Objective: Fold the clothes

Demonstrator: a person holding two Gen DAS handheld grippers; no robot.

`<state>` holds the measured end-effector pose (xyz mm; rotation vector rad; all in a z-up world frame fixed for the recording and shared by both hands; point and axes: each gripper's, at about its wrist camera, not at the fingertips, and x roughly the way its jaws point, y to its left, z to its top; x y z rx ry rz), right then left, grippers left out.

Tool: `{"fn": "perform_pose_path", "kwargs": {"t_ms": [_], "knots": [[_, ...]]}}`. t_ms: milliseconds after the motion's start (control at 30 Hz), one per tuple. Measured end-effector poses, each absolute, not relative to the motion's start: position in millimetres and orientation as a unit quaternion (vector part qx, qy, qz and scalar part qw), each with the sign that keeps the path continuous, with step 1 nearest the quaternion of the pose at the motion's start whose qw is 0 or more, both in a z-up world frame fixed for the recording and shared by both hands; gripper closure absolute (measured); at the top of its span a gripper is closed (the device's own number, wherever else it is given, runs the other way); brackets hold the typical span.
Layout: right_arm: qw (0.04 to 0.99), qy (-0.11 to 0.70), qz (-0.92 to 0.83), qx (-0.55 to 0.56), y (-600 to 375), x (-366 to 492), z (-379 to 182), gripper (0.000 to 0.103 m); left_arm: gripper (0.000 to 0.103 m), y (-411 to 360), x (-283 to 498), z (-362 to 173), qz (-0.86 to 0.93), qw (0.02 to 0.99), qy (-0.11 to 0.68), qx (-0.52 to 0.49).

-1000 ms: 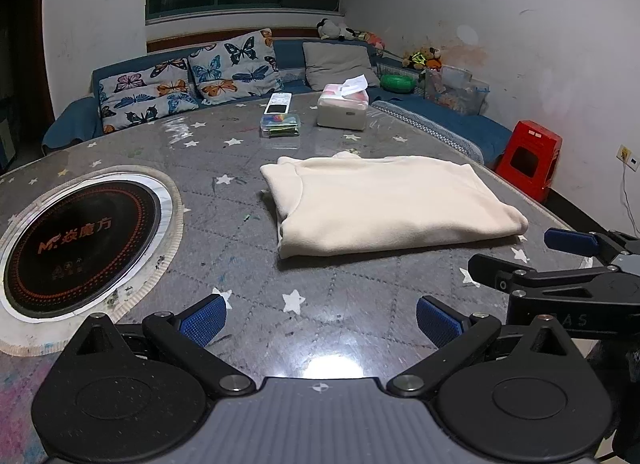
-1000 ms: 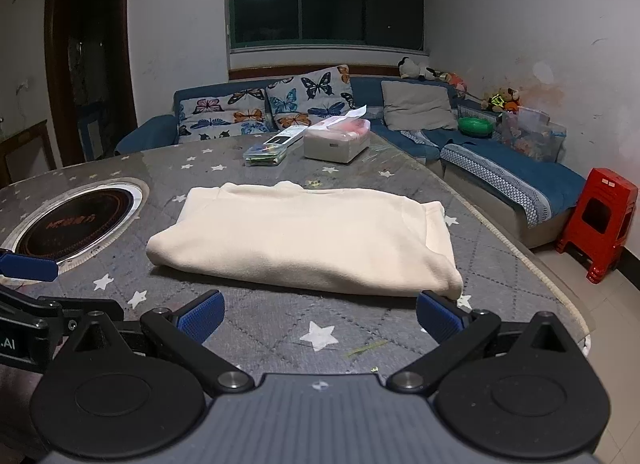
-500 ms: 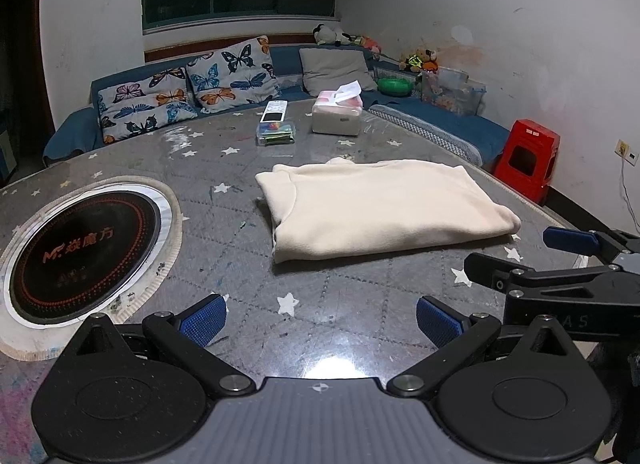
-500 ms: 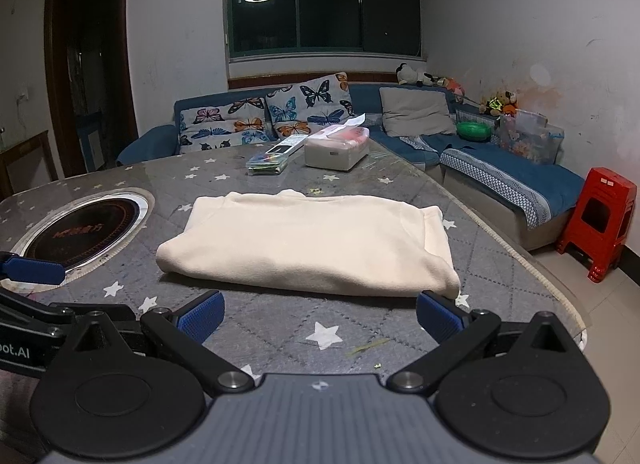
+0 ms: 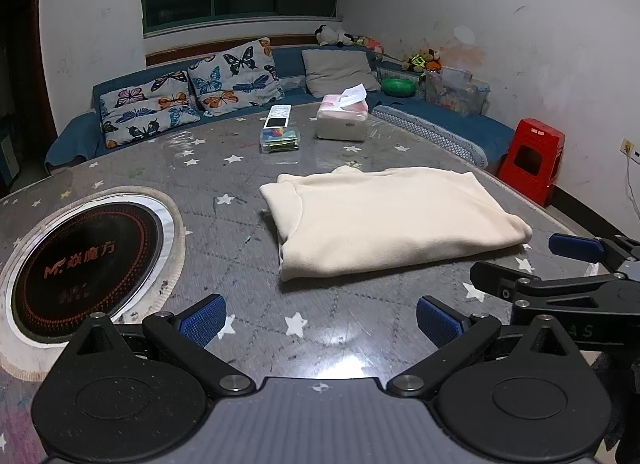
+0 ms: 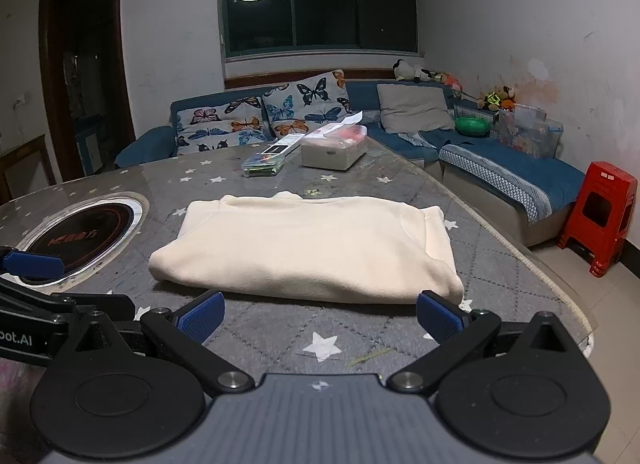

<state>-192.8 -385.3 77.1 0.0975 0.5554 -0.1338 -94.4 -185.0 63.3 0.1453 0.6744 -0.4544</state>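
A soft, limp cream sweater (image 6: 308,246), probably light and best pinched at a near corner, lies folded beside the round cooktop (image 5: 80,260), both grippers (image 5: 318,316) (image 6: 318,314) spread empty.

Pretty clearly someone's living room at night. Blue corner sofa (image 6: 500,167) wrapping from 11 to 2 o'clock, butterfly cushions (image 6: 264,115), stuffed toys (image 6: 408,71) on the backrest, a red plastic stool (image 6: 600,219) at 3, and a counter (image 6: 280,336) with a built-in induction hob (image 5: 80,264).
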Motion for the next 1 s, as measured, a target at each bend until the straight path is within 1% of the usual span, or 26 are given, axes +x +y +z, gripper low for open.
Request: {"fn": "perform_pose_path", "kwargs": {"t_ms": [1000], "knots": [[0.948, 0.305, -0.066, 0.063, -392.4, -150.0, 60.0, 0.0, 0.0, -193.6, -50.5, 47.6, -0.21, 0.907, 0.357, 0.076]]}}
